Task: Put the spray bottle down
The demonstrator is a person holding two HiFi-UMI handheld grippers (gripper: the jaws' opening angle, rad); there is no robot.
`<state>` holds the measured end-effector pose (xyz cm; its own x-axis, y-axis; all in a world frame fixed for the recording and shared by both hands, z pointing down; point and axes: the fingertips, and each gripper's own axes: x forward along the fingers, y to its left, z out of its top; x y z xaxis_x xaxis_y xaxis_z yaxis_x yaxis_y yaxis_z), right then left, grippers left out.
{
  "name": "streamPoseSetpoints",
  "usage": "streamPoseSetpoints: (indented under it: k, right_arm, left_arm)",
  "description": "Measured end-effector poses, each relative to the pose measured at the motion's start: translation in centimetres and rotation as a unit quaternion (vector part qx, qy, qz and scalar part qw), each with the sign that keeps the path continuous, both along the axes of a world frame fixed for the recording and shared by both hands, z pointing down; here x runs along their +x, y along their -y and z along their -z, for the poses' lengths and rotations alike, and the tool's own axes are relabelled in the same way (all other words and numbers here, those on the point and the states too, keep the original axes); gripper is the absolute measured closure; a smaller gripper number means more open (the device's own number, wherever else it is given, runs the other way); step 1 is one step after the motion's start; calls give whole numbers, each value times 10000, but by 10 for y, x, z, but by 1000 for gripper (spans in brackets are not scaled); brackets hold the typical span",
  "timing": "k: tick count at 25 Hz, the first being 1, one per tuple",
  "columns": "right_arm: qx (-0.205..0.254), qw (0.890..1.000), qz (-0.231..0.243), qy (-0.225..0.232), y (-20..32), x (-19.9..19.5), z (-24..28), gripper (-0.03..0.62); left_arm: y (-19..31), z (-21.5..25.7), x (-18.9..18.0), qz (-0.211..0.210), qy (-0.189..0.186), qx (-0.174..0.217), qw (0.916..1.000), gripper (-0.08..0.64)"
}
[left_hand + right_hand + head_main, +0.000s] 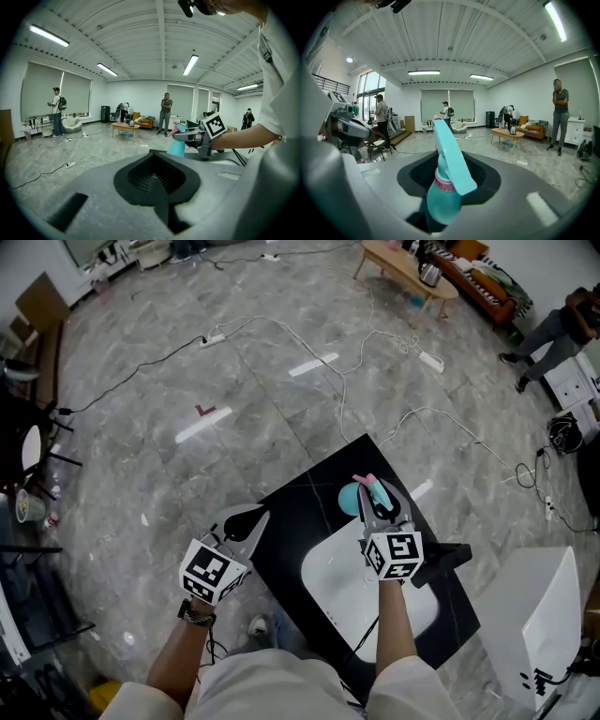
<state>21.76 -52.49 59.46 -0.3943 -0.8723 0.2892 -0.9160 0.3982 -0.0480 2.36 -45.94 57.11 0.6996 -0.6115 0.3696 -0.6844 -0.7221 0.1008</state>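
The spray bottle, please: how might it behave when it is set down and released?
The spray bottle looks like rigid plastic, so it should probably keep its shape in the right gripper. Its long trigger head sits above a narrow neck, so it may tip if released tilted. On the glossy black table it could slide.

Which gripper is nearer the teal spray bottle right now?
Right. The right gripper clamps the spray bottle by its neck; the left gripper is empty, off to its left by the black counter's edge.
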Motion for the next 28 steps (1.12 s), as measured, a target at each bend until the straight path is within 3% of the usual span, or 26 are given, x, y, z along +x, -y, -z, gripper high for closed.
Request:
streamPoseSetpoints:
  k: [28]
  right_arm:
    - [-10,9995,94,-303,14,-4,-36,456]
  left_arm:
    - [-1,-15,-4,61,110,-186,9997,560]
